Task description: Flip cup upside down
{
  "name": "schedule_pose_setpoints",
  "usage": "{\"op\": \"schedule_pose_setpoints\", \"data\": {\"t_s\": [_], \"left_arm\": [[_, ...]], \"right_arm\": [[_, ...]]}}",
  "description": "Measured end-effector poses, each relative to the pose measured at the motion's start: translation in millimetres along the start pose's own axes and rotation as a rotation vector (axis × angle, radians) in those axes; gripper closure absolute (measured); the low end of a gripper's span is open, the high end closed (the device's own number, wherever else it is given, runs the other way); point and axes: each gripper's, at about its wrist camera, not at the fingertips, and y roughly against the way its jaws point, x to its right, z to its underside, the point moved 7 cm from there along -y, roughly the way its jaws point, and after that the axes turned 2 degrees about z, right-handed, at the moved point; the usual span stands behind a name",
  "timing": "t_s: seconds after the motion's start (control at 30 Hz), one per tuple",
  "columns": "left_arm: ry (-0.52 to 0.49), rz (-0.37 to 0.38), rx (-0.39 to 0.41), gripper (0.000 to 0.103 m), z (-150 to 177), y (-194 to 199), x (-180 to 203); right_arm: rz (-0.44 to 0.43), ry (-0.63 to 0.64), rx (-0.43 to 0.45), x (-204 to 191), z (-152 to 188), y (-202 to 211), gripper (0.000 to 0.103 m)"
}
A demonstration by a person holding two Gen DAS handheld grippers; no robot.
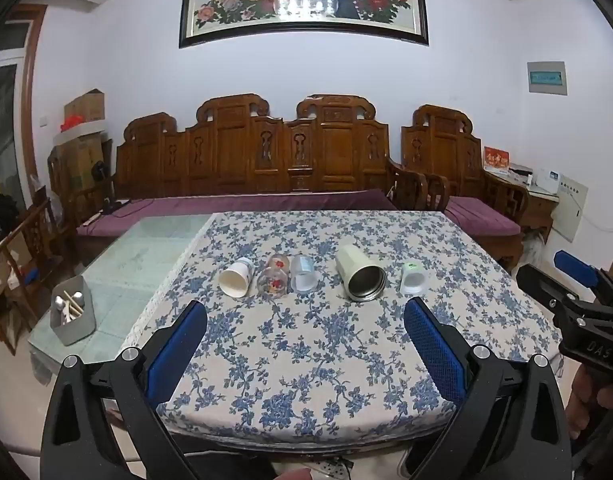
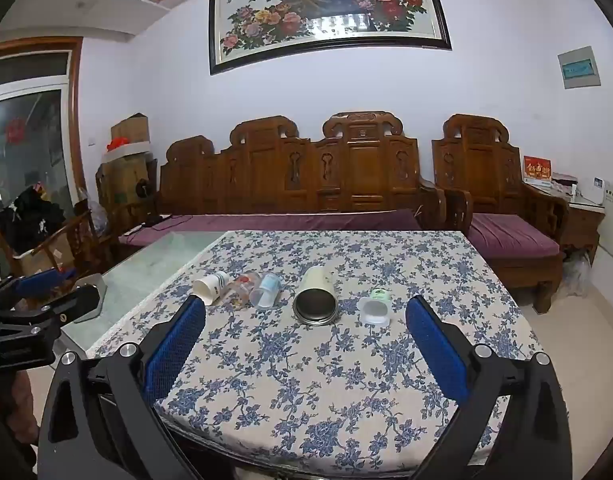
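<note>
Two open grippers face five cups lying sideways.

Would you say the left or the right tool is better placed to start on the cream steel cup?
Probably the right tool: the cream steel cup lies centred between its open jaws. From the left tool it sits off toward the right.

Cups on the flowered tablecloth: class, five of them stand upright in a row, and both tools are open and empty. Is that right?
Not quite. The five cups, from the paper cup to the cream steel tumbler, lie on their sides, mouths toward the camera, as the left wrist view shows. Both the left tool and right tool are open and empty.
</note>
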Motion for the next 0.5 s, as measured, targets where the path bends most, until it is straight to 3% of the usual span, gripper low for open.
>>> {"op": "schedule_pose_setpoints", "data": {"t_s": [0.5], "left_arm": [[0.002,0.005,0.003,0.008,-2.1,2.6,4.4]], "right_arm": [[-0.001,0.002,0.004,-0.2,0.2,0.8,0.002]]}}
